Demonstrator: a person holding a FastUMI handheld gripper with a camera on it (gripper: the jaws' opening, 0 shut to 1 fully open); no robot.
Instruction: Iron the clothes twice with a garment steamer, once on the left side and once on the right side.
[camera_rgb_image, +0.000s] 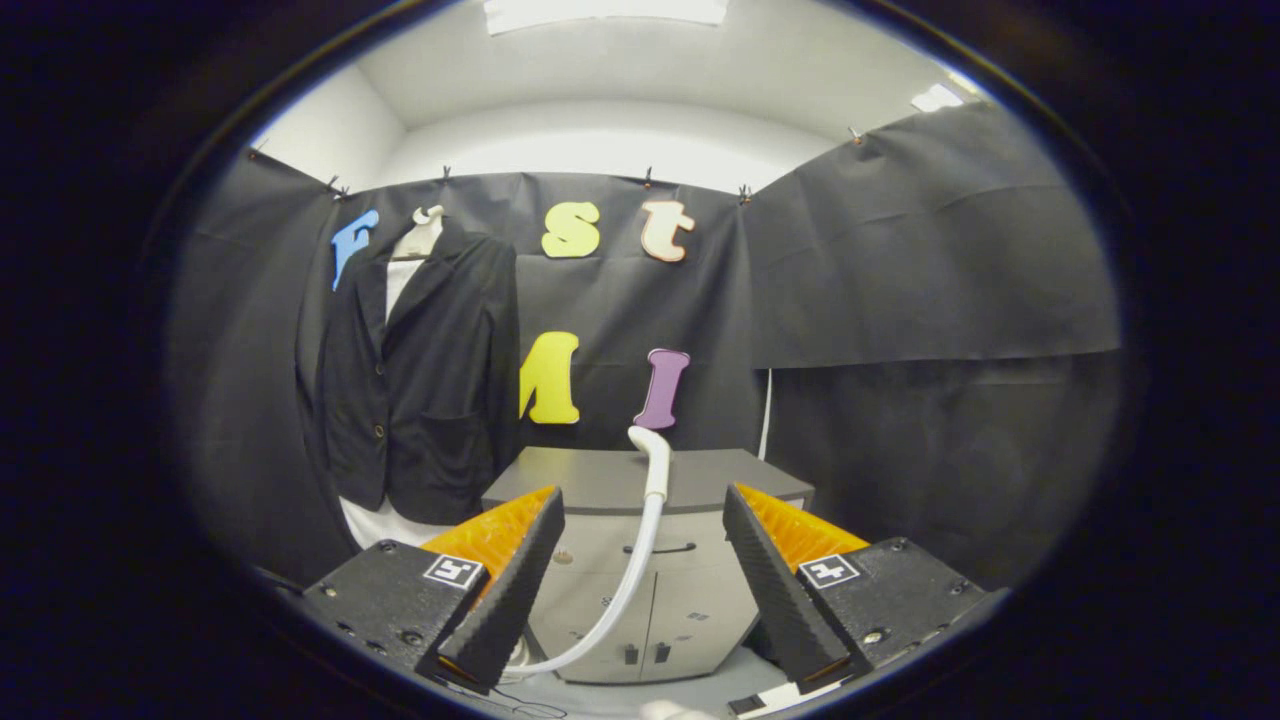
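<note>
A black blazer (425, 380) over a white shirt (398, 285) hangs on a pale hanger (425, 232) against the booth wall, beyond my fingers and to their left. The garment steamer's white nozzle (652, 455) rests on the top of a grey cabinet (590, 470) straight ahead. Its white hose (625, 590) curves down the cabinet front towards the floor. My gripper (642, 495) is open, its fingers spread wide. The nozzle and hose show in the gap between them but lie farther off, and neither finger touches anything.
The grey cabinet has two doors (650, 620) and stands against the back wall, to the right of the blazer. Black cloth walls (930, 250) close the booth on the back, left and right. A thin white cable (767, 415) runs down the wall behind the cabinet.
</note>
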